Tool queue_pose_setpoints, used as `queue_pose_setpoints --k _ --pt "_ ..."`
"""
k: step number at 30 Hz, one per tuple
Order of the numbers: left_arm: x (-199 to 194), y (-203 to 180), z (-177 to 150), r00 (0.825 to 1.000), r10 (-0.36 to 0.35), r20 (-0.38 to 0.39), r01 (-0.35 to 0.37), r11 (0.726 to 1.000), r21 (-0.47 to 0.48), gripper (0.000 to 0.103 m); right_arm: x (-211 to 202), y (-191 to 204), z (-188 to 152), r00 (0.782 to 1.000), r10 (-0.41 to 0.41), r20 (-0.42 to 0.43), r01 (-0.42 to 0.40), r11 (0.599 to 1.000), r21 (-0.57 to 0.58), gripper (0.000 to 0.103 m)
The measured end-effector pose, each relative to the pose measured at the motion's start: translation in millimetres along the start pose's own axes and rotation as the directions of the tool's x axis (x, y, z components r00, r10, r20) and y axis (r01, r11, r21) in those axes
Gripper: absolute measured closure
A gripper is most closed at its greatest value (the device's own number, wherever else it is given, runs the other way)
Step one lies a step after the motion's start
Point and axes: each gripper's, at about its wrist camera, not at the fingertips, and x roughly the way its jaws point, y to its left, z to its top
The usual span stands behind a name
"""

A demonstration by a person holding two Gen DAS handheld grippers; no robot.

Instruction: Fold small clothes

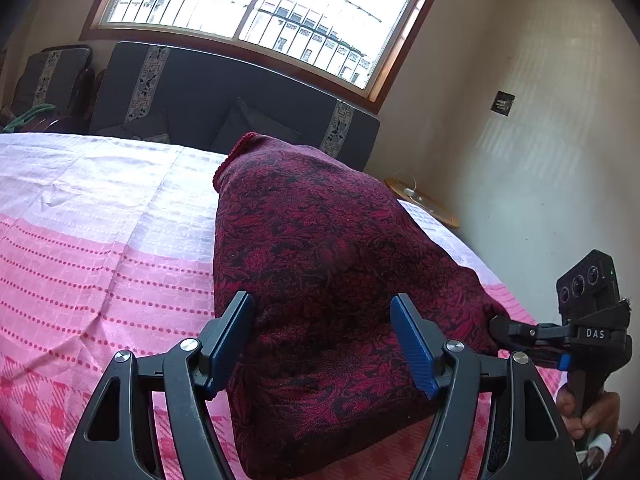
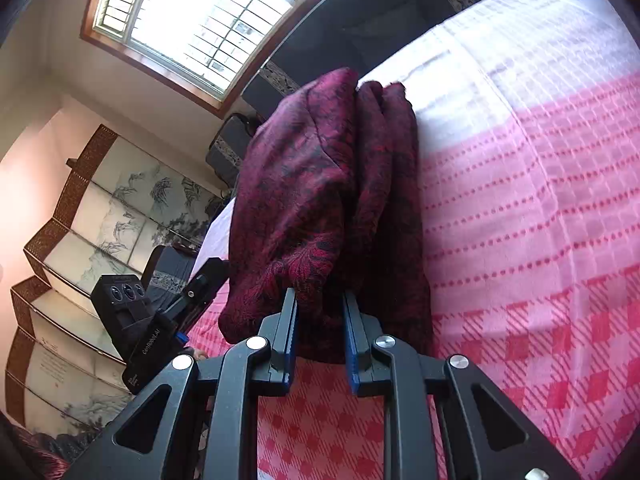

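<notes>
The left tongs [image 1: 322, 344] stand wide apart, their blue pads [image 1: 414, 354] clear on both sides, angled somewhat downward. The right tongs [image 2: 320, 332] are drawn close together, pinching dark red fabric between the pads. A hand [image 1: 588, 412] grips the right handle from below

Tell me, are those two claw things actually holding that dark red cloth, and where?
The right gripper pinches the maroon cloth at its bunched near edge. The left gripper stands open around the cloth, gripping nothing.
</notes>
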Motion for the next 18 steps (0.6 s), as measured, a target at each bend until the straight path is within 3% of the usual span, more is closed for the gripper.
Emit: queue_pose_setpoints --k 3,5,8,14,18 --pt "-0.7 2.6 -1.1 1.000 -0.006 -0.005 0.006 1.000 -0.015 0.032 -20.1 6.2 1.0 0.995 -0.060 0.074 0.064 0.996 -0.063 0.089" --pt "0.7 2.7 -1.6 1.000 -0.013 -0.013 0.013 1.000 -0.018 0.032 -14.9 -19.7 -8.8 0.994 -0.110 0.019 0.110 0.994 -0.013 0.090" --pt "3.8 4.2 -1.3 1.000 -0.002 -0.028 0.001 1.000 -0.031 0.032 -10.1 -38.5 -19.1 0.999 -0.018 -0.031 0.020 0.997 0.072 0.090" --pt "4.7 11.6 -1.7 0.999 0.000 -0.043 -0.003 0.998 -0.059 0.032 -14.7 -43.7 -16.7 0.999 0.027 -0.033 -0.022 0.992 0.126 0.083" --pt "4.3 10.3 -3.3 0.999 0.004 -0.047 -0.007 0.998 -0.059 0.032 -24.5 -37.8 -11.8 1.000 0.021 0.003 -0.021 0.994 0.111 0.065"
